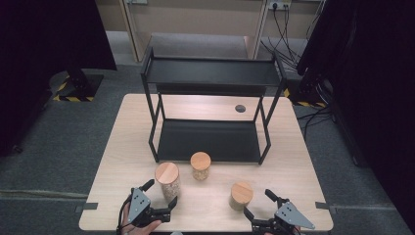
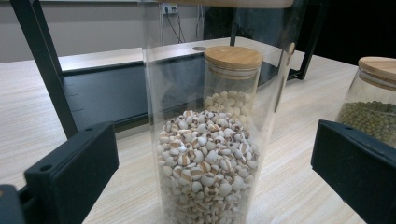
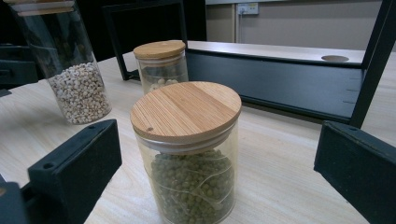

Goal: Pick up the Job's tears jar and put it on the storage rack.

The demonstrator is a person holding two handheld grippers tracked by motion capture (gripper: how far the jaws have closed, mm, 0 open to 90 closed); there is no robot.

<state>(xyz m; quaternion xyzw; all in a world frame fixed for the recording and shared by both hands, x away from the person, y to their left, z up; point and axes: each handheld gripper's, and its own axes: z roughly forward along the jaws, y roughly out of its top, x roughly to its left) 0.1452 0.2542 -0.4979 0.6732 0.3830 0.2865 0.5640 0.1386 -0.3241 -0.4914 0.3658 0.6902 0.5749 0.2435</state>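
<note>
Three glass jars with wooden lids stand on the table in front of a black shelf rack. The tall jar of white grains stands between the jaws of my left gripper, which is open, its pads clear of the glass. The short jar of green beans sits between the wide-apart jaws of my right gripper, also open and not touching it. A medium jar stands farther back, near the rack's lower shelf.
The rack has two empty tiers, an upper shelf and a lower one. The wooden table has a round cable hole behind the rack. Black stands and cables flank the table on the grey floor.
</note>
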